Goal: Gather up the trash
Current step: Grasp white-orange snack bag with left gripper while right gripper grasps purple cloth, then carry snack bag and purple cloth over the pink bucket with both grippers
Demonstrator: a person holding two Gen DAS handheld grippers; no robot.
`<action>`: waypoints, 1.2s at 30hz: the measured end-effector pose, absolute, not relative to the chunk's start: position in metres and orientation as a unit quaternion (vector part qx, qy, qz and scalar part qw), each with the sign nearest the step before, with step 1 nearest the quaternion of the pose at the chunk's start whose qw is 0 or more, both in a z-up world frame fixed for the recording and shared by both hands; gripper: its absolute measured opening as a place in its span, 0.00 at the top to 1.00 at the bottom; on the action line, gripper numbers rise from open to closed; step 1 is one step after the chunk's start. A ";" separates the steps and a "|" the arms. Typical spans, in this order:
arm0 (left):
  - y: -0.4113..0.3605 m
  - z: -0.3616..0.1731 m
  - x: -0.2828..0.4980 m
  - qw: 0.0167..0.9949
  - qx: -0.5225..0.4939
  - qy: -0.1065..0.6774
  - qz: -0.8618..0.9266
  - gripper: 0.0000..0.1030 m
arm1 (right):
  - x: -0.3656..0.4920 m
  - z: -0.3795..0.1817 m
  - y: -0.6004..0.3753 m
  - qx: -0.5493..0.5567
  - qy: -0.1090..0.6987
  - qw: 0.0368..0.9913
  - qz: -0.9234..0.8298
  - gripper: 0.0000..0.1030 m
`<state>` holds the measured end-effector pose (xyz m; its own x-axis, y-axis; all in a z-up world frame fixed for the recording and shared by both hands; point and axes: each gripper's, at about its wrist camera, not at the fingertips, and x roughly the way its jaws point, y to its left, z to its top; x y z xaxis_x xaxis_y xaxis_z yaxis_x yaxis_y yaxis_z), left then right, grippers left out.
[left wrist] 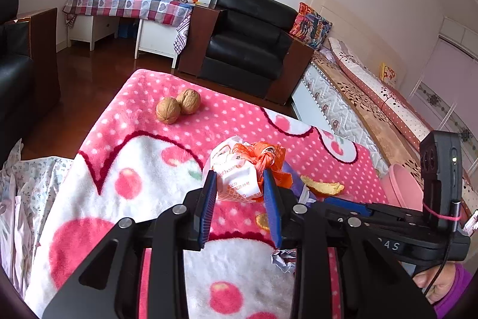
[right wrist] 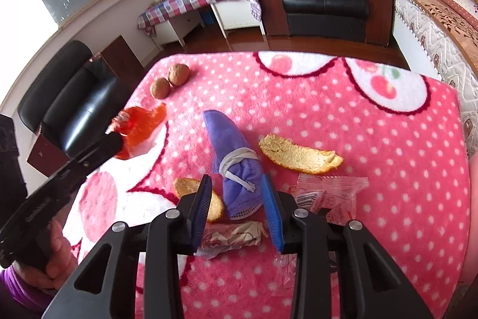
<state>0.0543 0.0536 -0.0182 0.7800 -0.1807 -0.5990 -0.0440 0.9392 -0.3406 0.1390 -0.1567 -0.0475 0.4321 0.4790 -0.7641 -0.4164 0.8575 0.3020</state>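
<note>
A person clearing litter from a pink dotted blanket (right wrist: 358, 109) works with a gripper in each hand. The left gripper (left wrist: 239, 184) has its blue pads pressed on both sides of an orange and white plastic bag (left wrist: 239, 166), knotted at the top, and appears to hold it just above the blanket. The right gripper (right wrist: 236, 199) hovers low over a rolled purple face mask (right wrist: 236, 166), its jaws partly open on either side of the mask's near end; whether the pads touch it cannot be told. The mask lies between two pieces of orange peel, one piece (right wrist: 298, 153) to its right, the other (right wrist: 191, 190) at its left, partly behind the finger. A crumpled foil wrapper (right wrist: 233, 235) lies just in front of the mask and a clear snack wrapper (right wrist: 331, 193) to its right. Two walnuts (right wrist: 170, 81) sit well beyond it. The step in hand looks like picking up the mask; next, the right jaws would need to close on it and lift.
</note>
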 end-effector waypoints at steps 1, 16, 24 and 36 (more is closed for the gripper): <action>0.055 -0.018 0.053 0.928 -0.172 0.329 -0.036 0.70 | 0.141 -0.051 -0.155 0.030 0.467 0.845 0.260 0.67; 0.049 -0.001 0.036 0.936 -0.164 0.309 -0.044 0.70 | 0.105 -0.019 -0.181 0.100 0.410 0.861 0.285 0.82; 0.021 0.011 0.031 0.938 -0.149 0.303 -0.072 0.70 | 0.070 0.005 -0.231 0.149 0.367 0.884 0.249 0.82; -0.054 0.025 0.030 0.929 -0.138 0.312 -0.142 0.70 | 0.025 0.007 -0.303 0.177 0.332 0.912 0.162 0.82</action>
<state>0.0304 -0.0540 0.0249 0.7650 -0.3503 -0.5405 0.1783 0.9216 -0.3448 0.0252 -0.3026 0.0067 0.7267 0.4137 -0.5485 -0.1786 0.8847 0.4306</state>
